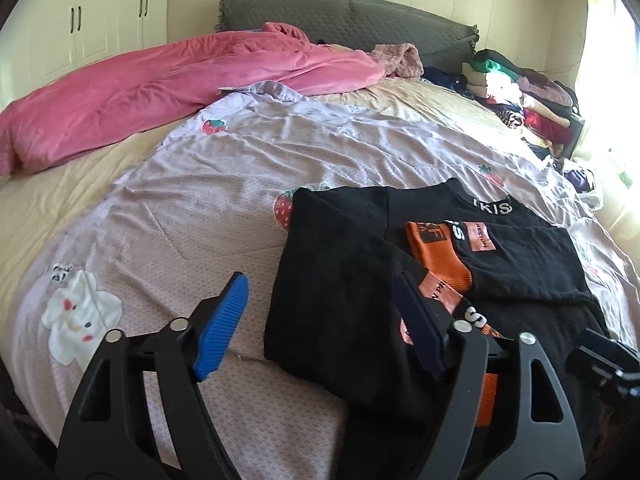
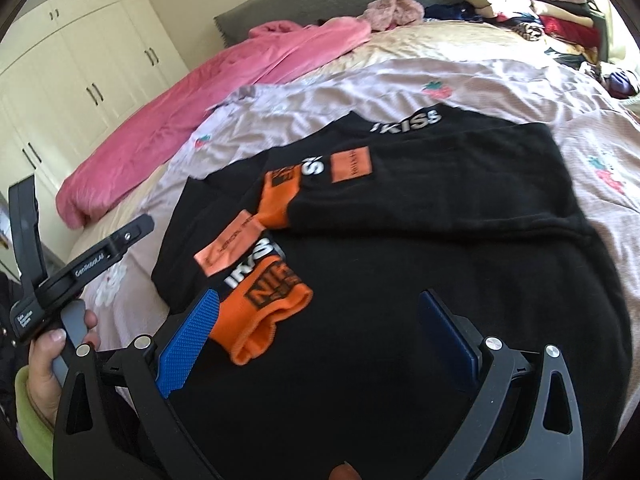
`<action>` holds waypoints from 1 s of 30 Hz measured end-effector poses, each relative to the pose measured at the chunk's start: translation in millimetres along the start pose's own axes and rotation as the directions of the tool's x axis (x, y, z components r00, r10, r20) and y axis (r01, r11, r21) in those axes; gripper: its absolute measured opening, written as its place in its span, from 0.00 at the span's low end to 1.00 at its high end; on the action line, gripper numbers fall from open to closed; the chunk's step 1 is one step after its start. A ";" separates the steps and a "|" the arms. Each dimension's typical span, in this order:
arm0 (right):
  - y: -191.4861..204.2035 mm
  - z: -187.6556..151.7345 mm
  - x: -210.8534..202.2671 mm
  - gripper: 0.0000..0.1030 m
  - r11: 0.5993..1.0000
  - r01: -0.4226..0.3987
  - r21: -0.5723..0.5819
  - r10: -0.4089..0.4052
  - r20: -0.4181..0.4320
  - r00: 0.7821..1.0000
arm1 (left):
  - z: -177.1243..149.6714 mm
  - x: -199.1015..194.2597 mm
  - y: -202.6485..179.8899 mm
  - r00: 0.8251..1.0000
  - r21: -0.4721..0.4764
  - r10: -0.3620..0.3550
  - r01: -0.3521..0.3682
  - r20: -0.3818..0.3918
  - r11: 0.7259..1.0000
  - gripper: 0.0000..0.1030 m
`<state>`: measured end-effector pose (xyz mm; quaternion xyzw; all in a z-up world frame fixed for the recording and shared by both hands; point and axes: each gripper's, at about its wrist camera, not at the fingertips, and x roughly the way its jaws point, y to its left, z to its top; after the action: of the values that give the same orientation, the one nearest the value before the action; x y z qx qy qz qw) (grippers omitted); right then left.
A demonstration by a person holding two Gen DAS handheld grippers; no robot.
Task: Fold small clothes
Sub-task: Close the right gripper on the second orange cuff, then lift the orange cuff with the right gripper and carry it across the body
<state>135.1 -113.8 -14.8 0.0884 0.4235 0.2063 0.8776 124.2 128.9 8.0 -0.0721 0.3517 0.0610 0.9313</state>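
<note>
We are working over a bed covered by a pale lilac quilt (image 1: 248,168) printed with strawberries, and a black sweatshirt (image 1: 336,304) with orange cuffs and white lettering is lying on it, both sleeves folded in across the body. In the left wrist view the left gripper (image 1: 320,324) is standing with its jaws spread, nothing between the blue pads (image 1: 224,320); one finger is hanging over bare quilt just beside the sweatshirt's edge, the other over the folded sleeve with its orange strip. We cannot tell whether that finger is touching the cloth. In the right wrist view the right gripper (image 2: 324,344) is also standing spread wide above the lower part of the sweatshirt (image 2: 400,280), and an orange cuff (image 2: 264,316) is lying just beside its left pad (image 2: 188,340), not pinched. The second cuff (image 2: 280,196) is lying farther up, near an orange patch on the chest. At the left edge of this view we are seeing a hand (image 2: 48,364) in a yellow-green sleeve gripping the handle of the left tool. A pink duvet (image 1: 152,92) is lying bunched along the far left of the bed, a grey headboard (image 1: 360,20) is standing behind it, and a stack of folded clothes (image 1: 524,96) is sitting at the far right corner. White wardrobe doors (image 2: 72,72) are filling the left wall.
</note>
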 end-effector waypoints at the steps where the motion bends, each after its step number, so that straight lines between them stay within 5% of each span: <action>1: 3.4 -0.8 2.7 0.96 1.000 -0.002 -0.007 0.002 -0.007 1.000 | 0.0 0.9 0.9 1.000 0.000 0.006 -0.006 0.001 1.000 0.72; 13: 28.4 -7.5 41.7 0.93 0.999 -0.015 -0.034 0.012 -0.085 0.996 | -1.3 8.8 16.7 1.000 -0.024 -0.006 0.006 -0.003 1.000 0.81; 16: 32.2 -7.6 52.1 0.72 0.999 -0.014 -0.036 0.010 -0.106 0.994 | -1.8 9.3 20.4 1.000 -0.031 -0.006 0.006 -0.003 0.999 0.81; 21: 38.7 -6.5 59.4 0.54 0.998 -0.004 -0.061 -0.002 -0.098 0.995 | -1.7 8.2 25.1 1.000 -0.045 -0.007 0.007 0.001 0.999 0.81; 24: 44.1 -3.8 66.5 0.22 0.995 -0.014 -0.103 0.003 -0.115 0.993 | -1.6 8.2 25.5 1.000 -0.043 -0.004 0.004 0.001 0.999 0.81; 30: 59.4 1.4 62.6 0.12 0.982 -0.018 -0.186 0.005 -0.072 0.997 | -1.3 6.8 26.1 1.000 -0.040 0.001 -0.001 0.004 0.999 0.81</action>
<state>154.0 -33.0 -38.6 0.0007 0.4327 0.2533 0.8652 124.2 154.7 0.2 -0.0904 0.3487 0.0686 0.9303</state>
